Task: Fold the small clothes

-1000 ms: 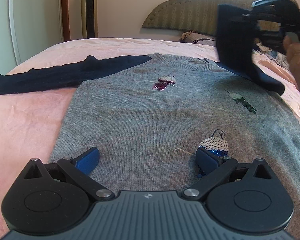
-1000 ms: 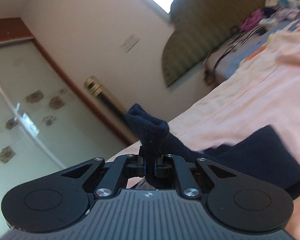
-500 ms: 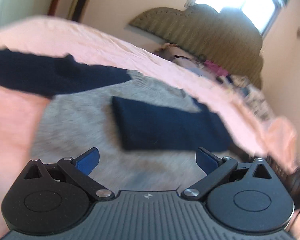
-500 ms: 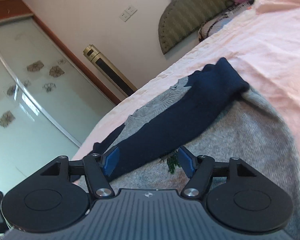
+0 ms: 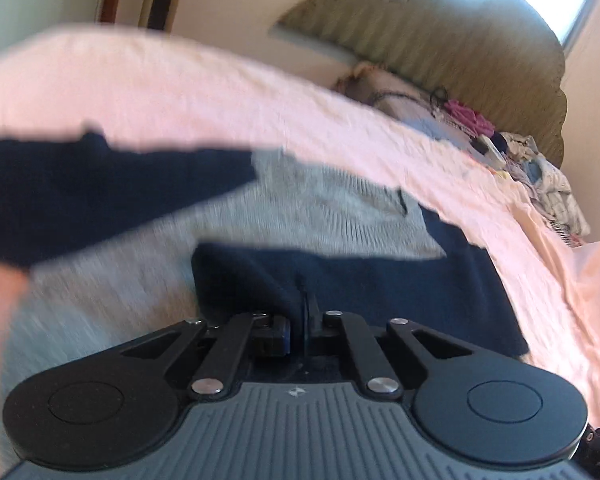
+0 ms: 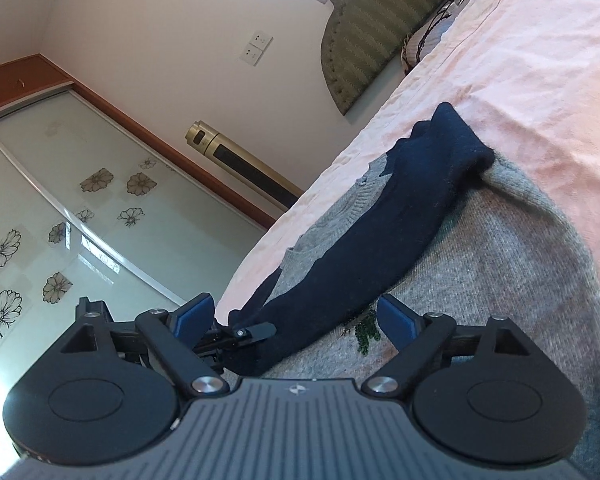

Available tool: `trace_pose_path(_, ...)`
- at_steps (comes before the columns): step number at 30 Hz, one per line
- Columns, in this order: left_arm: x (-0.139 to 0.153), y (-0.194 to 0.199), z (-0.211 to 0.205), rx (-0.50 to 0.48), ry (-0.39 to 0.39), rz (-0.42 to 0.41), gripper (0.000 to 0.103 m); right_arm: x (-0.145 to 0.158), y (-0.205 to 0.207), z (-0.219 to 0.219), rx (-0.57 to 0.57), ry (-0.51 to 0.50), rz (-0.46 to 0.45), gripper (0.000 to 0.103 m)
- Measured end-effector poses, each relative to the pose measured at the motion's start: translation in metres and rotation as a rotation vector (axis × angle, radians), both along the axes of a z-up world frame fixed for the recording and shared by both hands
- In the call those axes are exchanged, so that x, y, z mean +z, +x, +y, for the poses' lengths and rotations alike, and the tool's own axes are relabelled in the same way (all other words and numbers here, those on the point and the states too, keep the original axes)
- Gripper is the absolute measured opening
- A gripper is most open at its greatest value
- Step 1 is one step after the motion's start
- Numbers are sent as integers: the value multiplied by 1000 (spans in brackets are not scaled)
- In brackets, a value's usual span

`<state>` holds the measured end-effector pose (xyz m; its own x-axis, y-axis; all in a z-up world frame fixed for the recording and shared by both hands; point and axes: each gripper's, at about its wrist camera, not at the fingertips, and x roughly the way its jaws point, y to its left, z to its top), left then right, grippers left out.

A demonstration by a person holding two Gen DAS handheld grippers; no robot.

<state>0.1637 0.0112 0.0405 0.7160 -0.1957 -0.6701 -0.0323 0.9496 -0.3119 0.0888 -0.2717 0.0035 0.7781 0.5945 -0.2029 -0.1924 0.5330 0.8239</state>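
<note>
A grey knit sweater (image 5: 332,208) with navy sleeves lies flat on a pink bed. Its right navy sleeve (image 5: 380,280) is folded across the grey chest. My left gripper (image 5: 298,322) is shut on the cuff end of that folded sleeve. The other navy sleeve (image 5: 100,184) stretches out to the left. In the right wrist view the folded sleeve (image 6: 380,240) runs diagonally over the grey body (image 6: 500,280). My right gripper (image 6: 292,320) is open and empty just above it. The left gripper (image 6: 236,334) shows beyond its left finger.
The pink bedsheet (image 5: 180,80) surrounds the sweater. A padded green headboard (image 5: 440,40) stands at the far end, with a pile of clothes and cables (image 5: 520,160) below it. A gold tower fan (image 6: 240,164) and a glass wardrobe door (image 6: 60,200) stand beside the bed.
My right gripper laid the navy sleeve across the chest, let go and opened. My left gripper moved up over the sweater and shut on the folded sleeve's end.
</note>
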Motion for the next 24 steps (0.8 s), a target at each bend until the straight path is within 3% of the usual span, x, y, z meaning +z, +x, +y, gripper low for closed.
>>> trace_pose_path(3, 15, -9, 10, 31, 74, -64, 4, 0, 0, 0, 4, -1, -1, 89)
trace_pose_path(6, -5, 2, 10, -66, 184, 48, 7, 0, 2, 2, 9, -10, -4, 90)
trace_pose_path(8, -14, -6, 13, -66, 246, 84, 9, 0, 3, 4, 13, -25, -5, 91)
trace_pose_path(10, -10, -23, 23, -42, 260, 44, 10, 4, 2, 4, 6, -51, -4, 90)
trace_pose_path(13, 9, -51, 36, 33, 287, -134, 13, 27, -1, 1, -17, -126, -54, 91)
trace_pose_path(14, 13, -56, 36, 29, 278, -184, 17, 39, 3, 1, -22, -152, -89, 92)
trace_pose_path(15, 15, -54, 33, 1, 264, -207, 37, 51, 10, 2, -28, -194, -112, 97)
trace_pose_path(16, 15, -49, 26, -32, 256, -207, 69, 62, 22, 5, -32, -245, -125, 103)
trace_pose_path(17, 12, -41, 18, -47, 258, -203, 81, 69, 38, 11, -31, -294, -132, 103)
trace_pose_path(19, 0, -22, 6, -72, 249, -167, 85, 72, 80, 25, -8, -402, -109, 103)
trace_pose_path(22, -26, 6, 5, -76, 197, -27, 85, 51, 139, 46, -7, -615, -4, 101)
trace_pose_path(24, -37, 4, 10, -104, 208, -63, 85, 25, 164, 48, 6, -733, 103, 98)
